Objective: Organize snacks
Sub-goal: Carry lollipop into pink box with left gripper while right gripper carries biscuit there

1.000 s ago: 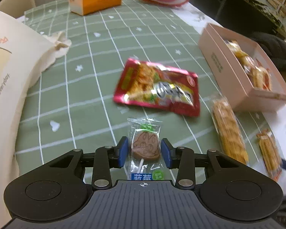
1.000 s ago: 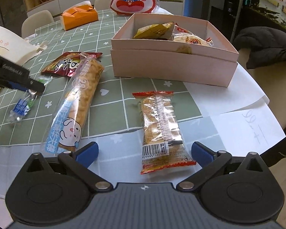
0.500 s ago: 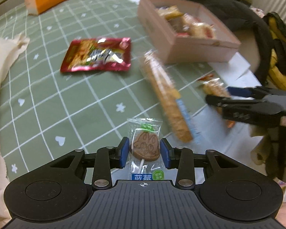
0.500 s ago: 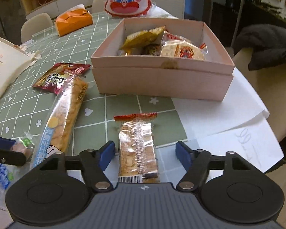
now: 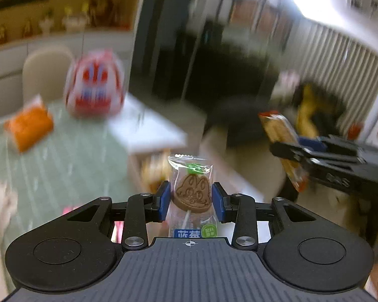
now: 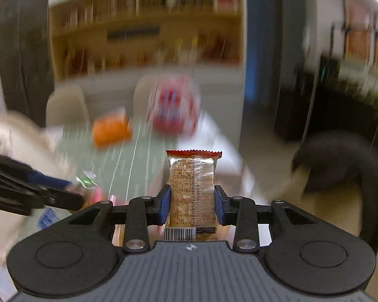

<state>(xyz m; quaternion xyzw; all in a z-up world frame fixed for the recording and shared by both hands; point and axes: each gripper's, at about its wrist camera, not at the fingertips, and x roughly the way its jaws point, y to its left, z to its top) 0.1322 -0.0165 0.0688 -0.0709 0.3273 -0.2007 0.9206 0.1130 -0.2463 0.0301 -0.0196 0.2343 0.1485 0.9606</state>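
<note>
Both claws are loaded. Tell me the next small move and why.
Probably carry both over the pink box before opening. The left claw is shut on the lollipop, the right claw on the cracker pack, both lifted, and the blurred box shows only partly below.

Blurred orange tissue box (image 5: 29,128), red-and-white rabbit bag (image 5: 94,88), beige chair (image 5: 46,71), green checked tablecloth (image 5: 70,163)

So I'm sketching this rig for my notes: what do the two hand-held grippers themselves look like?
Both match. The left hand-held gripper and right hand-held gripper have matte black linkage arms with silver pivot screws, blue pads on the fingertips, a dark grey ribbed body with a small crosshair mark, and round black discs either side. No cables or sleeves show.
</note>
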